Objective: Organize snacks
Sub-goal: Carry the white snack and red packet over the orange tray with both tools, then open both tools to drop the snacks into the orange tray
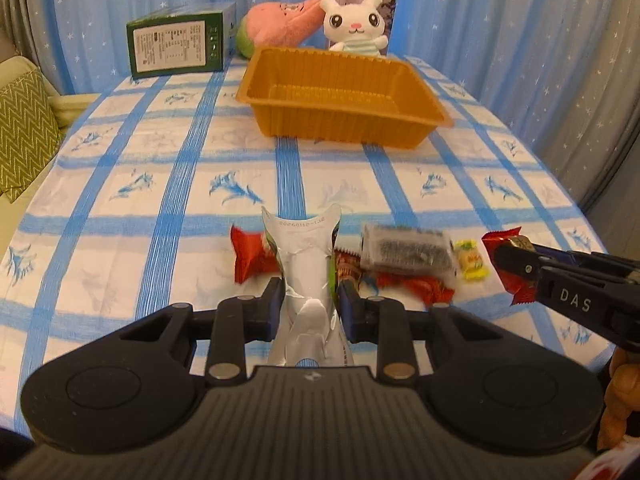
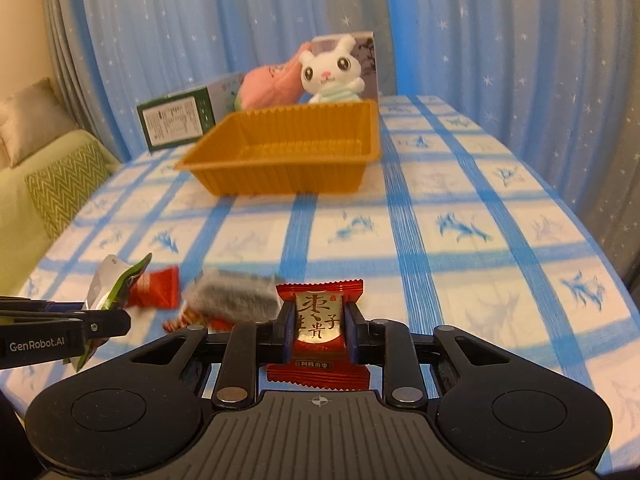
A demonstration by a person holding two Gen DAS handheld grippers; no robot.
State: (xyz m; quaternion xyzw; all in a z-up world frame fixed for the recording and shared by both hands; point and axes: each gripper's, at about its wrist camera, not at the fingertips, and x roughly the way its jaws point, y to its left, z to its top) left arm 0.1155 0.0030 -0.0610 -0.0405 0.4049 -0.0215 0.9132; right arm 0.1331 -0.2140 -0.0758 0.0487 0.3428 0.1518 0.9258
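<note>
My left gripper is shut on a silver and green snack packet, held a little above the table; from the right wrist it shows at the left. My right gripper is shut on a red and gold wrapped candy, which also appears at the right edge of the left wrist view. More snacks lie on the tablecloth between the two grippers: red packets, a grey-black bar and a small yellow candy. The empty orange tray stands farther back in the middle.
Behind the tray stand a green box, a pink plush and a white rabbit plush against a box. Blue starred curtains hang behind the checked tablecloth. A sofa with a green cushion is at the left.
</note>
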